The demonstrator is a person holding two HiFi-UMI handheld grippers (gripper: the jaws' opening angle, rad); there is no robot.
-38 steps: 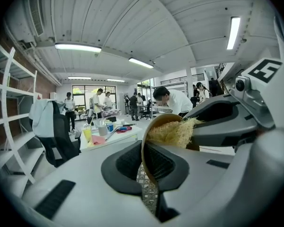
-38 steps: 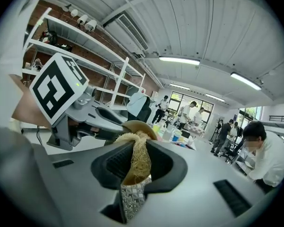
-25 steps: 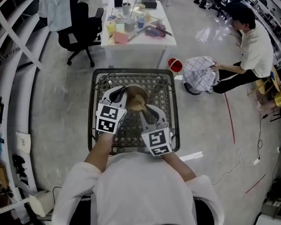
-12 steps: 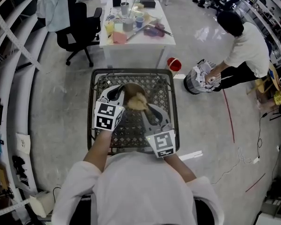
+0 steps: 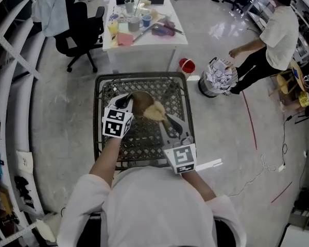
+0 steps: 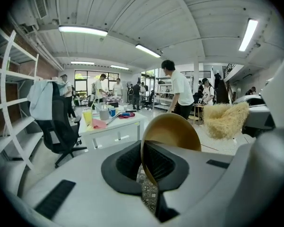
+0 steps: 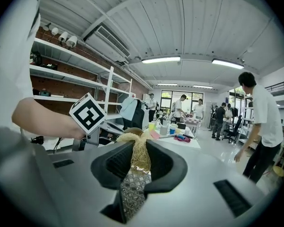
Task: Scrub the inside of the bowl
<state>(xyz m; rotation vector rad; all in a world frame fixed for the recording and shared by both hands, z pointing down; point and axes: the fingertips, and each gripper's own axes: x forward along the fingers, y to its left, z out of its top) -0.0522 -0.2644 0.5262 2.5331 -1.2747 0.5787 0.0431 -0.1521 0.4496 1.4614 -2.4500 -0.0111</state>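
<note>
A white-shirted torso fills the near edge of the head view, and two bare forearms are stretched forward from it over a black wire-mesh desk (image 5: 97, 133). The right forearm (image 5: 198, 181) is kept close to the body. The right tongs (image 5: 164, 118) are angled up and to the left, their marker cube (image 5: 181, 158) nearest the chest. In the right gripper view these tongs (image 7: 138, 148) are clenched on a pale, fibrous scrubber (image 7: 139, 151), whose loose end is bunched above the pads.

The left forearm (image 5: 105, 156) is reached further out. The left tongs (image 5: 127, 102) are pointed forward and somewhat downward behind their own marker cube (image 5: 117, 123). In the left gripper view the left tongs (image 6: 146, 162) are clamped on the rim of a golden-brown bowl (image 6: 173, 131), with the thin edge caught between the black pads. The bowl (image 5: 139, 101) is held tilted on its edge over the far half of the mesh desk. The scrubber (image 5: 155, 111) is laid against its right side.

Beyond the mesh desk, a small red bucket (image 5: 186, 65) is set on the floor beside a white desk (image 5: 154, 41), which is cluttered with cups and cloths. A black office chair (image 5: 80, 27) draped with a pale garment (image 5: 49, 9) is placed to its left. To the right, a person (image 5: 275, 35) is bent over a bin (image 5: 219, 76).
</note>
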